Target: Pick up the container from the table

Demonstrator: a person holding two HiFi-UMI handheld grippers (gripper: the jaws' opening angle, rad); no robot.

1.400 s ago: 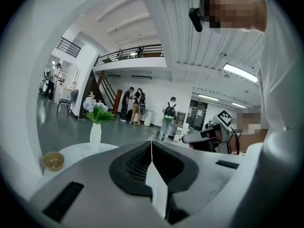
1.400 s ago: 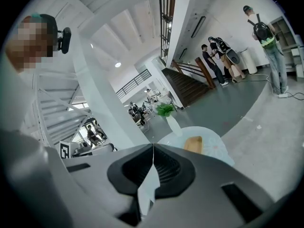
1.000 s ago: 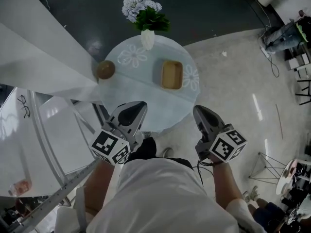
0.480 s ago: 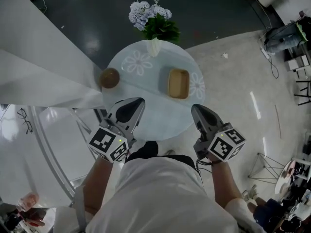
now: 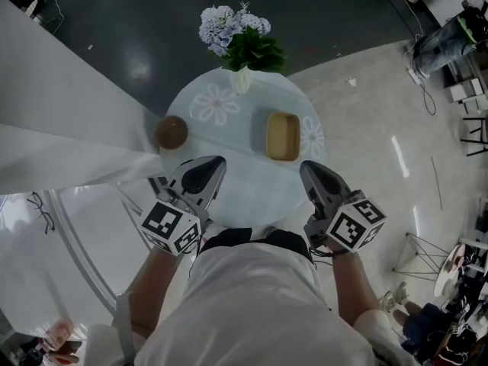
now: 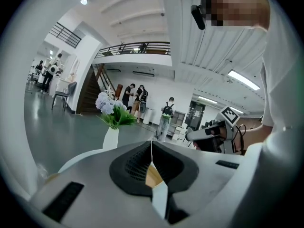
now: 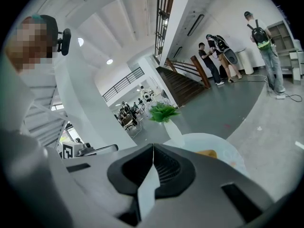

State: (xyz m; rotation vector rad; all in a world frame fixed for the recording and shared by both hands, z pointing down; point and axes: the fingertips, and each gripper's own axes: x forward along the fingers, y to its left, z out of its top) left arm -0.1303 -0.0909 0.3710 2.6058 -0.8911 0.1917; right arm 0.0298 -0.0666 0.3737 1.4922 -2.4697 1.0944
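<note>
- Head view: we see the tan rectangular container, apparently empty, on the round table. It lies ahead of the right gripper and apart from the left gripper.
- Left gripper view: jaws closed on nothing; people stand beyond the flower vase.
- Right gripper view: jaws closed, empty; only the container's edge shows.

Head view: steeply down over round table. Gripper views: low, near-level along jaws (all share the flower vase).

Left tool, jaws together; vase beyond
</note>
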